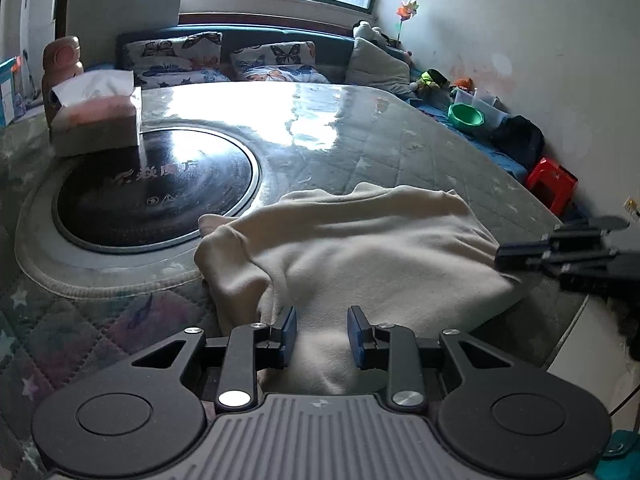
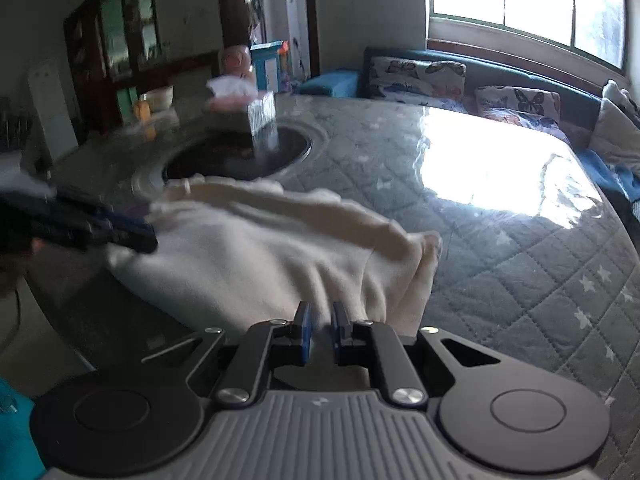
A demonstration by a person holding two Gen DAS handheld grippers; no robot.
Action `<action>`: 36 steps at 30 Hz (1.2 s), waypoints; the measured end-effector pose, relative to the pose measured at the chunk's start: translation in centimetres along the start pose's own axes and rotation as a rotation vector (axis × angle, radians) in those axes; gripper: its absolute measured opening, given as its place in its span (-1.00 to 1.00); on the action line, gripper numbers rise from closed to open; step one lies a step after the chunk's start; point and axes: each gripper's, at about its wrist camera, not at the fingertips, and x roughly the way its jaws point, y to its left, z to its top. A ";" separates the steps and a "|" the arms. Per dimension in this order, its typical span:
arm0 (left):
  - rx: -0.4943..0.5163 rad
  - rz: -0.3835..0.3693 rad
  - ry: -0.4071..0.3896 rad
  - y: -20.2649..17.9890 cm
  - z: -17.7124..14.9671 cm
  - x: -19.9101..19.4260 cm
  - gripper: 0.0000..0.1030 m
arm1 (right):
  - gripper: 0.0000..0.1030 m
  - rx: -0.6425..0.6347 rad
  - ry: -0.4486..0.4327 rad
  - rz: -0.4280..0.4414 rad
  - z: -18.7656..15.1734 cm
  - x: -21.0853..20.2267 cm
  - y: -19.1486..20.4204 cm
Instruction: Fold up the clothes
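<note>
A cream garment [image 1: 360,240] lies bunched and partly folded on the quilted grey table cover [image 1: 380,140], near the table's front edge. My left gripper [image 1: 322,316] is shut on a thick fold at the garment's near edge, and cloth fills the gap between its blue pads. In the right wrist view the same garment [image 2: 260,248] runs from my right gripper [image 2: 320,312], shut on a thin fold of it, across to the left gripper [image 2: 148,236]. The right gripper [image 1: 504,256] shows blurred at the garment's right side.
A tissue box [image 1: 96,120] stands on the rim of a round black hob [image 1: 160,188] set in the table, with a pink bottle [image 1: 62,64] behind it. A sofa with butterfly pillows [image 1: 176,56] lies beyond. A red stool [image 1: 552,184] and a green bowl [image 1: 466,116] sit to the right.
</note>
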 end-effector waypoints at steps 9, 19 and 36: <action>-0.022 -0.002 -0.014 0.6 0.4 -0.9 -0.39 | -0.83 -0.025 0.021 -0.012 0.6 0.5 -0.5; -0.109 0.060 -0.048 3.2 2.0 0.1 -0.39 | -0.82 -0.032 -0.006 -0.054 3.4 4.4 -1.4; -0.160 0.171 -0.033 5.4 2.0 0.7 0.03 | -0.63 -0.033 0.015 -0.078 4.4 7.7 -1.2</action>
